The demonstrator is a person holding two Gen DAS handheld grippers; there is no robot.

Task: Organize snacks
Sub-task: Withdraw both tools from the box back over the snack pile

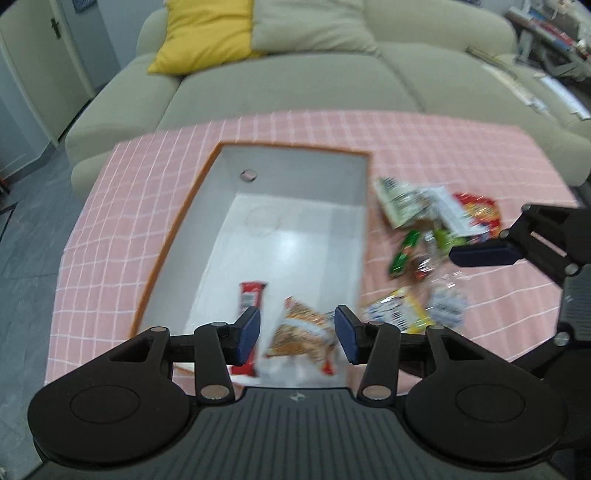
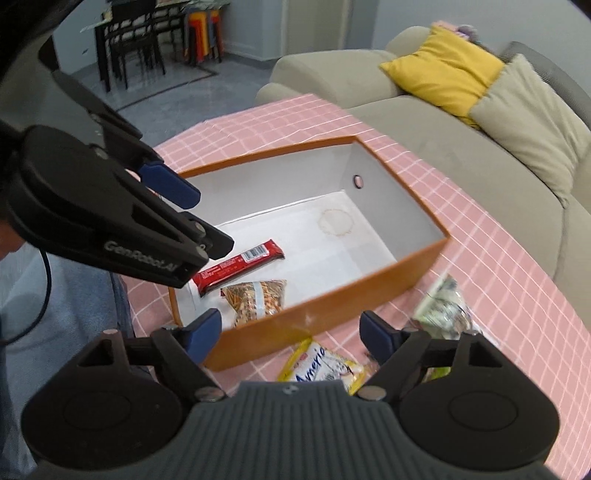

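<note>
An orange box with a white inside stands on the pink checked cloth. A red bar and a clear bag of snack mix lie at its near end. Over that end my left gripper hangs open, holding nothing. In the right wrist view the box, red bar and mix bag show again, with the left gripper above them. My right gripper stands open and empty, just outside the box wall above a yellow packet. Loose snacks lie in a pile right of the box.
A beige sofa with a yellow cushion runs behind the table. The pink cloth ends at the table's rounded edge on the left. Dark dining chairs stand far off across the grey floor.
</note>
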